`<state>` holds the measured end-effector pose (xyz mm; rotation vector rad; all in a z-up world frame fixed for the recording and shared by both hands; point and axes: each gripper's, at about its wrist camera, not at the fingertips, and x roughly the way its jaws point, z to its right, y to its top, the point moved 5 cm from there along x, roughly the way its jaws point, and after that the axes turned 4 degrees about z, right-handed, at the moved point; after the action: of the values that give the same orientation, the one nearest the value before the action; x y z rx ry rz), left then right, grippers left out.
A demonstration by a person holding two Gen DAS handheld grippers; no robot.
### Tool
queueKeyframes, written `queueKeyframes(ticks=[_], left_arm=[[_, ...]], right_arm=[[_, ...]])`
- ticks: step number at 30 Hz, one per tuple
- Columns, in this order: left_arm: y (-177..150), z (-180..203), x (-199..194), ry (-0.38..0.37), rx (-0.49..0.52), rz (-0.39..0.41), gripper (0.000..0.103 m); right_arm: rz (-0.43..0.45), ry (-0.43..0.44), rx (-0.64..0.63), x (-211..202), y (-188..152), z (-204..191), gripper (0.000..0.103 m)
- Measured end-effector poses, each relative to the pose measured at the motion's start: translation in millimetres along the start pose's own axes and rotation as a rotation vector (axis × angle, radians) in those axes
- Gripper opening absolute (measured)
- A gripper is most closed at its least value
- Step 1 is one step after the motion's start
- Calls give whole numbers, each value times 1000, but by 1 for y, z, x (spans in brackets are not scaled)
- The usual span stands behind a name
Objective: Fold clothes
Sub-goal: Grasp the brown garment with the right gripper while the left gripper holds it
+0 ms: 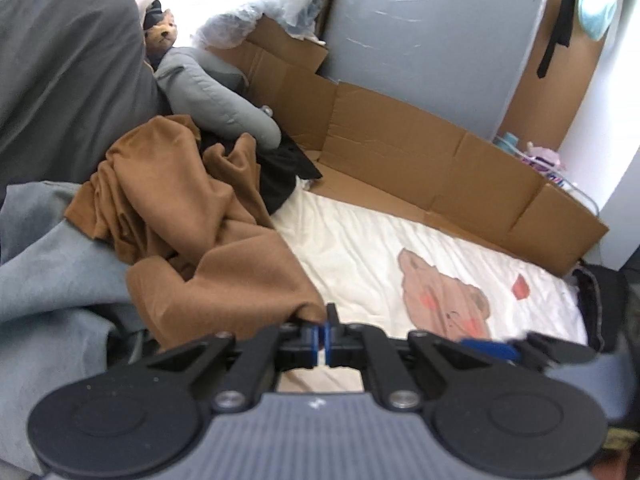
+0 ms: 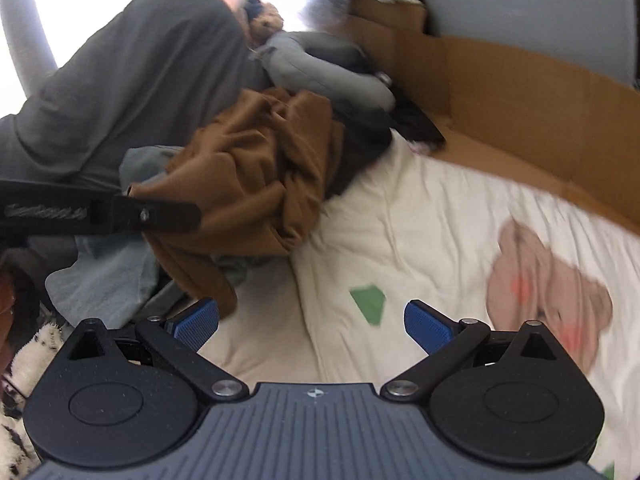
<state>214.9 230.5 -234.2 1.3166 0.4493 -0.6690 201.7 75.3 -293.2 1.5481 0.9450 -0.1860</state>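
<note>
- The brown garment [image 1: 192, 216] lies crumpled in a heap toward the head end of the bed [image 1: 360, 248], on top of a blue-grey cloth [image 1: 48, 272] and against a dark grey pillow [image 1: 60, 60].
- It looks like soft, fairly thick knit or fleece: light, limp, with no stiffness of its own, so it will sag and trail from wherever it is held. It is neither fragile nor slippery.
- The left gripper [image 1: 323, 338] has its fingers pressed together on a corner of the brown cloth at the heap's near edge; only a small pinch of fabric is caught.
- The right gripper [image 2: 312, 320] has its fingers spread wide with nothing between them, above the bare cream sheet.
- Judged from here, the best second hold is another corner or hem along the same edge, so that the garment can be drawn out flat over the open sheet.
- The flattened cardboard [image 1: 440, 168] along the far edge of the bed forms a low wall rather than a box; nothing lies in it apart from the tip of a black cloth [image 1: 292, 168] on its near end.
- A grey neck pillow [image 1: 216, 96] and a teddy bear [image 1: 162, 34] sit behind the heap.
</note>
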Motion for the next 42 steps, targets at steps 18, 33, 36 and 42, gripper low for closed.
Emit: queueKeyframes(ticks=[18,33,36,42], left_arm=[[6,17,-53,-114,-23,-25,2],[-6,0,-45,-53,-56,-107,12],[-9,-9,-40,-19,-61,-118,27],[-14,-24,-27,67,-53,-128,54]], right_arm=[[136,62,-159,40,16,-36,74],[48,31,-67,30,-4,1,4],[32,2,-60,22,-12,19,4],[-12,-74,-48,-3,-28,60,3]])
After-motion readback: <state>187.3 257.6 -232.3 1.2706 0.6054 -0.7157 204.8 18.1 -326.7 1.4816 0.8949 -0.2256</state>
